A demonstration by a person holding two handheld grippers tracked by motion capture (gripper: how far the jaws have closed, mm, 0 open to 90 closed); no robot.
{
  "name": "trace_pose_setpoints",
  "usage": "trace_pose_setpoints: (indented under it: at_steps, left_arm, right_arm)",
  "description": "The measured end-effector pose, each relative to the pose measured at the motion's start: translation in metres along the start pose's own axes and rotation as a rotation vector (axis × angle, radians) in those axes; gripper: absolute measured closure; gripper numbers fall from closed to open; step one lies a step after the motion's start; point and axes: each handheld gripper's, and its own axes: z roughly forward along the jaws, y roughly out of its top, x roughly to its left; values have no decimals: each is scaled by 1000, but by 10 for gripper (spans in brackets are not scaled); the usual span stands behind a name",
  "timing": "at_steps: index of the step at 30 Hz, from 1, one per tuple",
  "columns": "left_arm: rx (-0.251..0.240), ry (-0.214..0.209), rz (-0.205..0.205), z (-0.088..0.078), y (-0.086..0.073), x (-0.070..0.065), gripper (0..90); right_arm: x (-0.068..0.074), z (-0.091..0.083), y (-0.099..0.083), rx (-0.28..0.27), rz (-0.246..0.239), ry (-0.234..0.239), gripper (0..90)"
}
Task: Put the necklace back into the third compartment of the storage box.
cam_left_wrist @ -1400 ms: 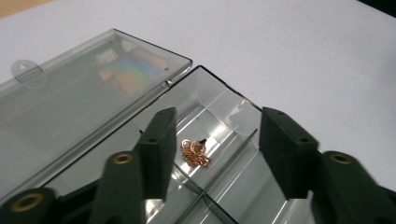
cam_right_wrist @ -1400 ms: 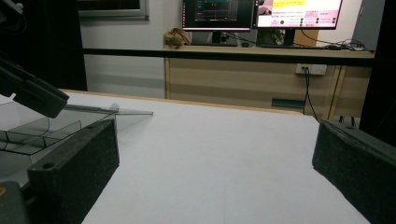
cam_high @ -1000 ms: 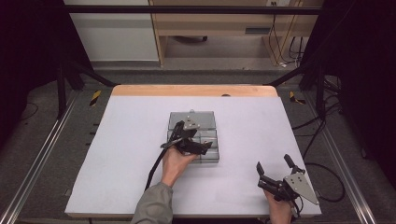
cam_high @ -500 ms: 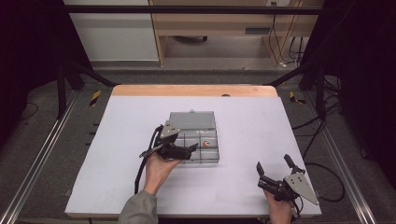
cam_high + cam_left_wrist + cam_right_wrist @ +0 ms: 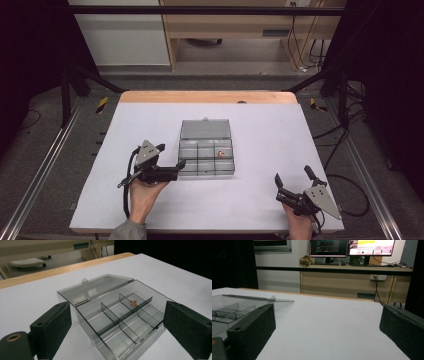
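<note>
The desk (image 5: 260, 125) was the biggest thing before me, its white top running out to a wooden strip along the far edge. Beyond it stood a wooden cabinet (image 5: 342, 285) with two lit monitors (image 5: 352, 247) on top (seen from the right gripper view).

Near the middle of the desk sat the clear grey compartment box (image 5: 206, 159), its lid (image 5: 205, 129) swung fully open and lying flat on the far side. Dividers split the tray into a grid of small cells. In the left gripper view the box lay just ahead of my jaws, between them in the frame but not touched by either.

My left tool (image 5: 171, 159) lay on its side at the box's left edge, held in my left hand (image 5: 142, 192), with its grey three-cornered plate facing up. Its jaws stood wide apart, gripping nothing, and the nearer one reached to just beside the box's front left corner.

My right tool (image 5: 292, 176) rested near the desk's front right corner, well apart from the box, jaws likewise spread and empty.

Smallest of all was a little orange-brown piece (image 5: 134, 302) in one of the far cells on the right side of the tray (image 5: 218, 153); I could not tell what it was.
</note>
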Motion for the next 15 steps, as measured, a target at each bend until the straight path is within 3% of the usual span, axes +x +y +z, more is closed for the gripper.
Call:
trace_pose_setpoints:
  at_steps: [7,10,15]
  left_arm:
    - [-48,49,-13,-26,-15,10,78]
    - [-93,88,-48,-42,-30,20,78]
    - [-117,118,-62,-52,-45,27,77]
  right_arm:
    - [0,0,0,1,0,0,9]
    - [0,0,0,0,1,0,8]
    - [0,0,0,1,1,0,8]
